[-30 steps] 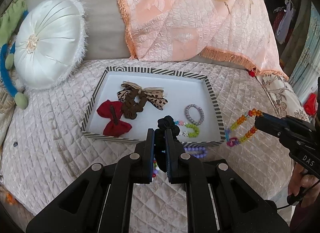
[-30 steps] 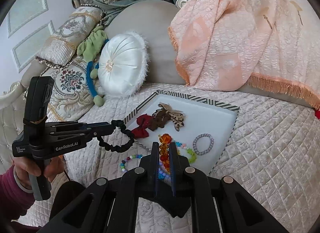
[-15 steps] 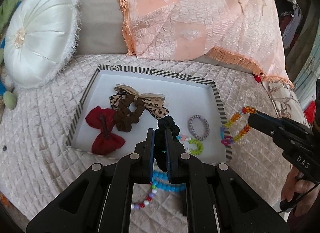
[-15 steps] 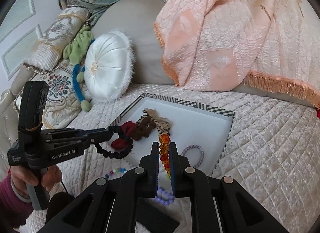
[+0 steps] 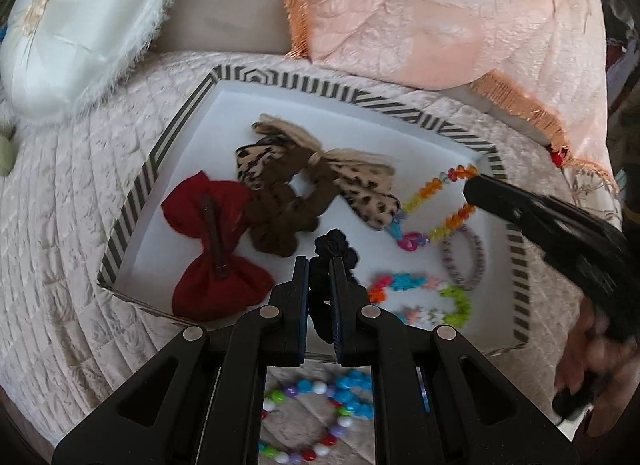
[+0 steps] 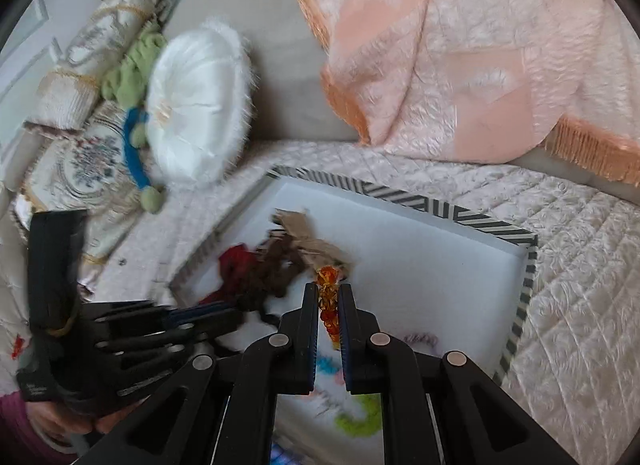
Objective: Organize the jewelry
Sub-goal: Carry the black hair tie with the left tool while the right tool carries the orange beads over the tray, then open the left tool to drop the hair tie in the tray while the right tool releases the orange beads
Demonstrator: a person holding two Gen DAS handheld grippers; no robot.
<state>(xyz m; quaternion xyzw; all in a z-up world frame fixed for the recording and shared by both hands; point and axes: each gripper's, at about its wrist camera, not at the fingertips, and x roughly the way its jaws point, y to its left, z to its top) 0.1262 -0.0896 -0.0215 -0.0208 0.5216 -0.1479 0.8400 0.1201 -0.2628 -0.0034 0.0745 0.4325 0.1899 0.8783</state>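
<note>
Over the white tray (image 5: 304,113) with striped rim, on the quilted bed cover (image 5: 68,249): left gripper (image 5: 319,265) clenched on black scrunchie (image 5: 334,245), at near edge. Right gripper (image 6: 329,293) clamped on orange-yellow bead bracelet (image 5: 436,205), loop dangling above tray's right half. Inside tray: red bow (image 5: 212,237) near left, brown scrunchie (image 5: 280,221) and leopard bow (image 5: 316,169) at centre, mauve hair tie (image 5: 464,261) and multicolour bead bracelet (image 5: 424,297) near right. Outside, just near of tray rim: blue-and-mixed bead strand (image 5: 320,417) on cover. White round cushion (image 5: 76,25) far left; pink blanket (image 5: 440,13) far right.
</note>
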